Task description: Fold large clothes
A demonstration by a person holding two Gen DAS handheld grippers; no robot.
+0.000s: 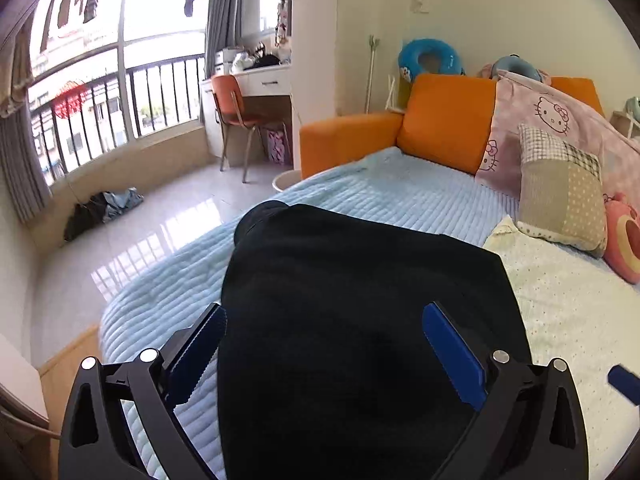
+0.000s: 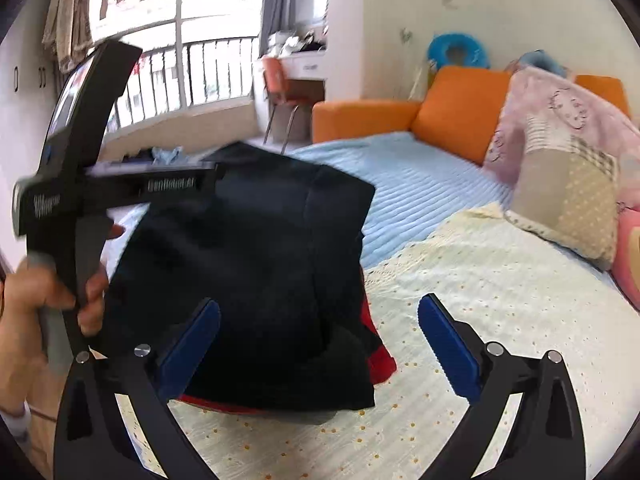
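Observation:
A folded black garment (image 1: 360,320) lies on the bed. My left gripper (image 1: 324,312) hovers over it, open. Its blue pads (image 1: 200,356) straddle the cloth without pressing on it. In the right wrist view the same black garment (image 2: 248,272) is a squarish folded stack, with a red cloth (image 2: 380,356) showing under its right edge. My right gripper (image 2: 320,302) stands open over the stack's near right part. Its left pad (image 2: 188,352) is over the black cloth and its right pad (image 2: 448,348) over the cream sheet. A hand (image 2: 44,304) grips the left tool's handle at the left.
The bed carries a light blue quilted cover (image 1: 400,192) and a cream dotted sheet (image 1: 568,312). Pillows (image 1: 560,192) and a pink blanket (image 1: 552,116) lie at the right. Behind stand orange cushions (image 1: 444,120), a desk chair (image 1: 236,108) and a window. Clothes (image 1: 104,208) lie on the floor.

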